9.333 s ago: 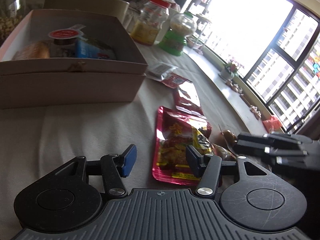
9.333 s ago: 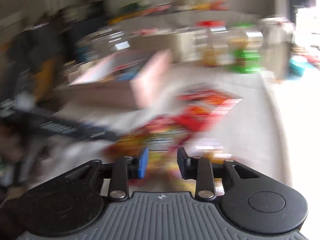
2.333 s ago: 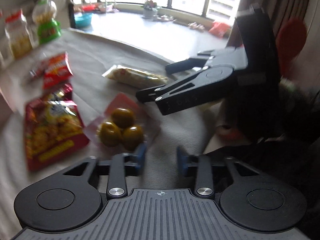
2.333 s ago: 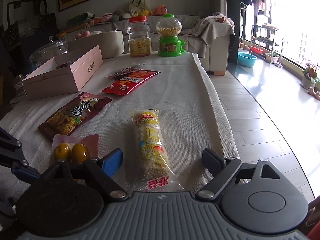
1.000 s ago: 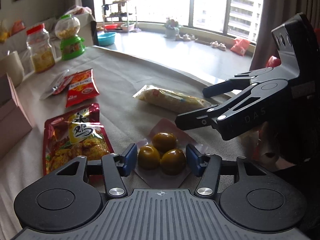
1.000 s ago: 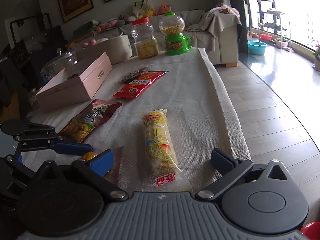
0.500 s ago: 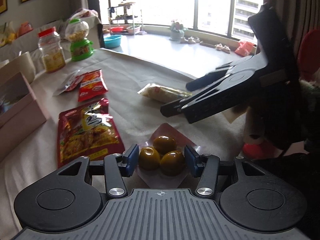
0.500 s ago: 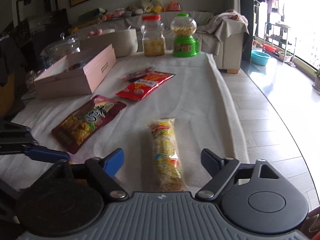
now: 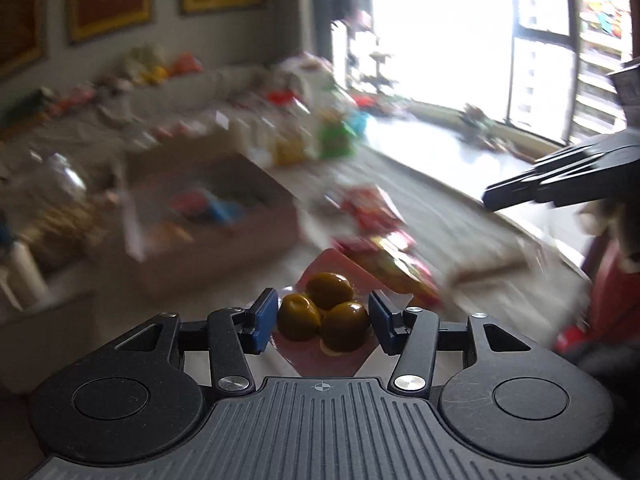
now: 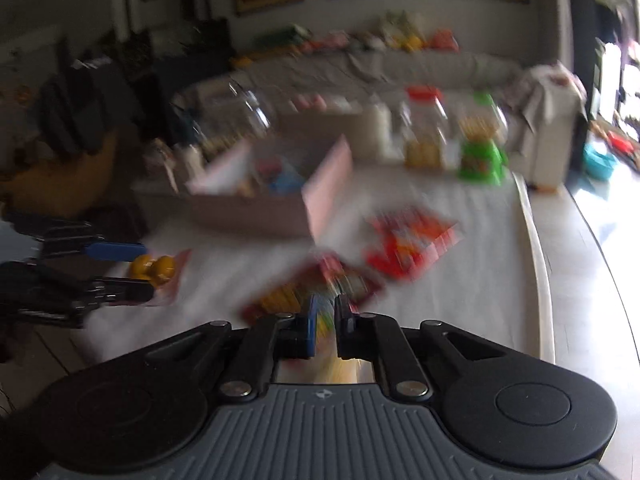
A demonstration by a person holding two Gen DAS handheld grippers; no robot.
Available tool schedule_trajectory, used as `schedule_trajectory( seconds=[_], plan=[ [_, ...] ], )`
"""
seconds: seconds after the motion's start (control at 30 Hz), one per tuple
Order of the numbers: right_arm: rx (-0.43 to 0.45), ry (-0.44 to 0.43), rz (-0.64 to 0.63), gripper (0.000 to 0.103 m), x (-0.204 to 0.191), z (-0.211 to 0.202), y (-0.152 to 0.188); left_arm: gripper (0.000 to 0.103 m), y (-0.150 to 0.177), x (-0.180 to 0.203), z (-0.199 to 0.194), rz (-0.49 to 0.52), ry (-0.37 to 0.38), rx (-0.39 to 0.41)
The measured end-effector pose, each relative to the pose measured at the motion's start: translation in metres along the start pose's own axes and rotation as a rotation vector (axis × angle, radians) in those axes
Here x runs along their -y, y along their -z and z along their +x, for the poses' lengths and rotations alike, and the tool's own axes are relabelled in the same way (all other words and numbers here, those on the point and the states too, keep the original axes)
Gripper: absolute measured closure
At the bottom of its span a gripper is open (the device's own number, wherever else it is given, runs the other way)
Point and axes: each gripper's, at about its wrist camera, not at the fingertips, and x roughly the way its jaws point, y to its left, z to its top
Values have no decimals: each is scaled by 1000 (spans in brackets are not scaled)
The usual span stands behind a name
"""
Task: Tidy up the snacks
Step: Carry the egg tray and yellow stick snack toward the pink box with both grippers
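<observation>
Holding the pink pouch of three yellow-brown fruits (image 9: pixel 323 316), the left gripper (image 9: pixel 322 320) has its blue fingers (image 9: pixel 264 320) pressed against both sides of the pack, which hangs clear of the tabletop (image 9: pixel 460 216). Both views are motion-blurred. In the left wrist view, the pink open box (image 9: pixel 208 216) sits to the left, with blurred packets inside; contents not identifiable. Right of it lie a red snack bag (image 9: pixel 372 204) and, nearer, a red-yellow snack bag (image 9: pixel 396 264). The right gripper's dark body enters at the far right edge.

In the right wrist view, the left gripper and its pouch (image 10: pixel 160 270) appear at far left, above the cloth edge. The box (image 10: pixel 272 184) is centre-left; behind it stand a red-lidded jar (image 10: pixel 424 128) and a green candy dispenser (image 10: pixel 480 144). The right gripper (image 10: pixel 324 328) has its fingers drawn narrow around a yellow-printed packet (image 10: pixel 326 344); the packet is heavily blurred.
</observation>
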Motion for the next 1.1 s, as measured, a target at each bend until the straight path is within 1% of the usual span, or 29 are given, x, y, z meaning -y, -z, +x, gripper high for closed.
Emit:
schedule_trajectory(
  seconds=[0.07,0.13,0.17,0.23,0.27,0.33,0.4,0.43,0.5,0.57,0.63,0.67,0.7,0.73,0.77,0.8,0.87,0.9,0.93,1.0,1.1],
  plan=[
    [79,-38,-38,94,-12,-7,-41,48,-19,-26,-7,-37,-79,83],
    [131,-51,-98,94,-24,-6,-73,48,-32,-49,-7,-111,-120,127],
    [136,-47,-122,94,-28,-3,-82,48,-34,-58,-6,-150,-125,138],
    [85,-27,-148,94,-33,10,-91,48,-33,-67,-2,-221,-108,137],
    [50,-13,-160,94,-35,15,-88,48,-29,-67,1,-238,-87,127],
    [-25,7,-177,88,-33,19,-68,48,-16,-58,9,-241,-48,90],
    [-118,6,-142,70,-27,22,-41,48,-1,-48,21,-246,-16,34],
    [-170,11,-107,67,-23,25,-25,48,6,-44,25,-249,5,7],
    [-260,28,-49,66,-15,35,0,48,18,-33,31,-240,48,-37],
    [-328,58,-13,66,-12,45,24,48,25,-21,34,-215,74,-63],
    [-360,86,0,66,-13,54,42,48,26,-11,33,-194,85,-71],
    [-355,74,1,66,-13,57,45,48,26,-8,33,-185,85,-70],
    [-362,60,-8,69,-16,60,48,48,25,-6,31,-176,82,-67],
    [-383,68,-39,70,-20,65,49,48,24,-5,29,-171,76,-63],
    [-381,80,-90,71,-27,65,51,48,23,-4,25,-169,69,-56],
    [-380,71,-134,73,-33,62,50,48,23,-5,21,-170,63,-49],
    [-376,-1,-138,74,-35,51,42,48,19,-11,14,-176,44,-28],
    [-359,-28,-134,75,-35,42,35,48,16,-16,11,-179,31,-12],
    [-325,-43,-137,75,-35,32,23,48,11,-23,7,-181,13,8],
    [-233,-42,-140,75,-38,18,-7,48,-5,-39,1,-188,-42,65],
    [-83,-63,-135,74,-38,9,-65,47,-34,-66,5,-220,-102,159]
  ],
)
